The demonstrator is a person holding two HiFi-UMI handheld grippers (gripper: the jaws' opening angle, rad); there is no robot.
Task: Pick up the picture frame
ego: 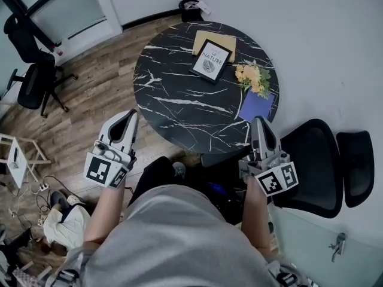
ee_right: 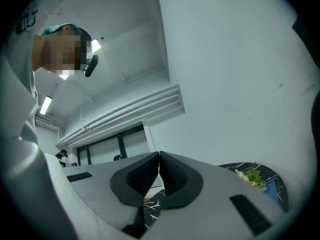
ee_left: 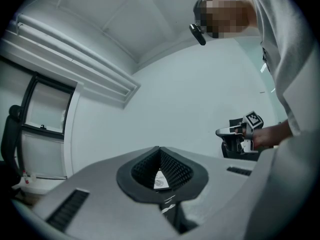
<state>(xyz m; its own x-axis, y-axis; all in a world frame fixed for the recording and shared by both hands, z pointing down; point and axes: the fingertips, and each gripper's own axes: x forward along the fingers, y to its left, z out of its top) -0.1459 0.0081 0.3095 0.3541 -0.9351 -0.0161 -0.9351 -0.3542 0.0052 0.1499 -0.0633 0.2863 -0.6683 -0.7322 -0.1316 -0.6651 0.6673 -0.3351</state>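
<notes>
Trouble seems likeliest at contact: the picture frame (ego: pixel 210 60) lies far across the black marble surface (ego: pixel 173 103), left of the flowers (ego: pixel 254 78), and the left hand-held gripper (ego: pixel 132 115) and right hand-held gripper (ego: pixel 258 121), both pressed together empty on its near side, would shove it unless spread.

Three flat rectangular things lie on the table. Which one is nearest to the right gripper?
The purple notebook, just ahead of the right gripper, beside the flowers. The black picture frame and the tan board lie on the table's far side.
</notes>
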